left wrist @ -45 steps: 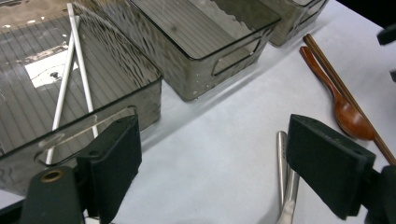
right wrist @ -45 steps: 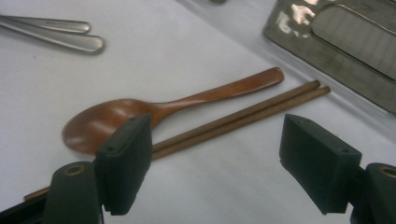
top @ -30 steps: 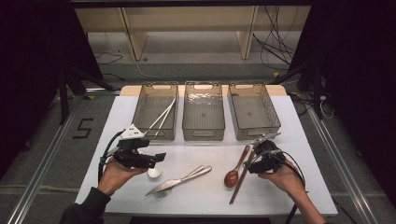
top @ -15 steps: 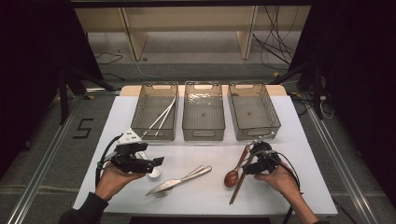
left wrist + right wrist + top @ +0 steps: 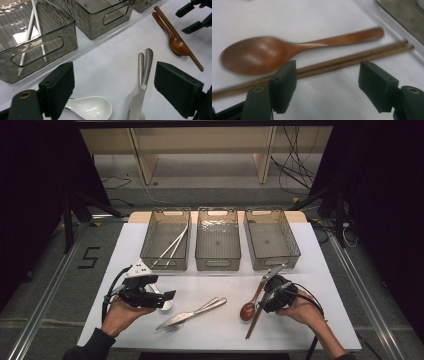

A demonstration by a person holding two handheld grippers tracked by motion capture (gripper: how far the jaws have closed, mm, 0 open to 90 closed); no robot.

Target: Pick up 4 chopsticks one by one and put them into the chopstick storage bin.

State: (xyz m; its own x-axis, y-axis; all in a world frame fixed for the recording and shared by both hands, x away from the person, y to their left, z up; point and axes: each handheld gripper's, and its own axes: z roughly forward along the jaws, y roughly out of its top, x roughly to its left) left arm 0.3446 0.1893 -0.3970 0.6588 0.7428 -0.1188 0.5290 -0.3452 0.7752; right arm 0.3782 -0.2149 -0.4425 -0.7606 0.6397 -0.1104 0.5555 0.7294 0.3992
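Now, my step: lower right gripper (image 5: 270, 295) squarely over wooden chopsticks (image 5: 352, 60)
Fingers: both grippers spread, holding nothing
Chopsticks: on table (image 5: 320, 270), touching wooden spoon (image 5: 262, 53)
Left gripper (image 5: 155, 296): above white spoon (image 5: 91, 107)

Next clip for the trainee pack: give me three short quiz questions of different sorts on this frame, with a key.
1. True or false: the white chopsticks lie in the middle grey plastic bin.
2. Which lies beside the brown wooden spoon? A. brown wooden chopsticks B. silver metal knife C. white ceramic spoon
3. Fill in: both the left gripper and the right gripper have jaws that are ____.

Key: 1 false, they lie in the left grey plastic bin; 2 A; 3 open.
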